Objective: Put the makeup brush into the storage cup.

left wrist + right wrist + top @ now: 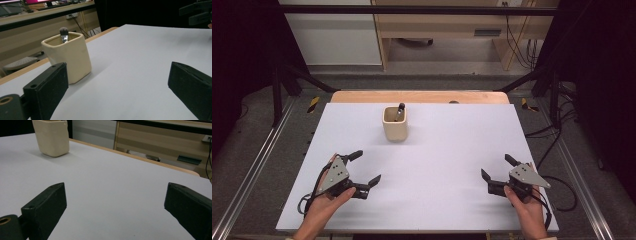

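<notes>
Both claws, left claw (365,167) and right claw (497,167), gape empty near the upright cream cup (395,124) holding a brush (400,110).

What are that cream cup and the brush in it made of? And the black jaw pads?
The cup looks like glazed ceramic: thick walls, soft sheen, rounded corners. The brush shows a dark bristle tuft over a shiny band, probably a metal ferrule; its handle is hidden. The left gripper has matte black pads, likely rubber or foam-faced plastic; hard to tell.

- A white table (452,150) lay with its wooden far edge bare.
- A light wooden cabinet (447,25) stood behind it.
- Black cables (519,47) hung beside the cabinet.
</notes>
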Demonstrator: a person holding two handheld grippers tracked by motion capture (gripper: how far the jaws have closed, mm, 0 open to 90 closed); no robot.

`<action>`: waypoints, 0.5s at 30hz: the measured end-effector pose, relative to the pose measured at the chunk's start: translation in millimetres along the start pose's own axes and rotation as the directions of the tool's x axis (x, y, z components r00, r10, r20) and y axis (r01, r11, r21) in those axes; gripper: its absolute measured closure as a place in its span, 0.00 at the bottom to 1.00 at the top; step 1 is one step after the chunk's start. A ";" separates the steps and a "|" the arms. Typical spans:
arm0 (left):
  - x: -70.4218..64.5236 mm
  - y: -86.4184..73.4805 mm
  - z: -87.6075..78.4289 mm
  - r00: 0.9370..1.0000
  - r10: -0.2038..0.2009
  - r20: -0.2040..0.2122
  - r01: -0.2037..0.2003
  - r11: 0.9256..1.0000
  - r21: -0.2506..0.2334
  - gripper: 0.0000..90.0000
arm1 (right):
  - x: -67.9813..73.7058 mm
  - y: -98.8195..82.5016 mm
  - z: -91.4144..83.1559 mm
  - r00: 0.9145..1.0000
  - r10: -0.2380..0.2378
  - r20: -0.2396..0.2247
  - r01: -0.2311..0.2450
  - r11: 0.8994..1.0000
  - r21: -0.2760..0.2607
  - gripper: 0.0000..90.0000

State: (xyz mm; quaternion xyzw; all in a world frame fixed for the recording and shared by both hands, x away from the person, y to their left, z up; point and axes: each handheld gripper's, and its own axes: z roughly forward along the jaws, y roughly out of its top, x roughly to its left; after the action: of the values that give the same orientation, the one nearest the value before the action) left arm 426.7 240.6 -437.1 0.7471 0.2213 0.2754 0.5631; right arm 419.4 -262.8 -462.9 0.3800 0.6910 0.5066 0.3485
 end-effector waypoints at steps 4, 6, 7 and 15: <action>0.7 -3.8 -0.2 1.000 -0.004 0.000 0.004 1.000 0.004 0.03 | -0.1 0.0 0.1 1.000 -0.001 -0.001 0.001 1.000 -0.001 0.05; 1.0 -5.3 -0.3 1.000 -0.004 0.004 0.004 1.000 0.008 0.03 | 0.1 0.0 -0.2 1.000 0.002 -0.002 -0.002 1.000 -0.001 0.05; 1.2 -6.4 -0.4 1.000 -0.001 0.009 0.001 1.000 0.013 0.03 | 0.0 0.0 0.0 1.000 0.000 -0.001 0.000 1.000 -0.003 0.05; 0.1 -10.2 -2.3 0.999 -0.007 0.053 0.007 1.000 -0.002 0.03 | -0.1 -0.2 0.0 1.000 0.004 -0.005 -0.004 1.000 -0.003 0.05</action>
State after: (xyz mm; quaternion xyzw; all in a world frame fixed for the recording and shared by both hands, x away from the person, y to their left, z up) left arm 425.0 245.1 -446.4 0.7528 0.2086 0.2537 0.5705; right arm 419.4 -262.9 -463.1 0.3796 0.6903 0.5092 0.3465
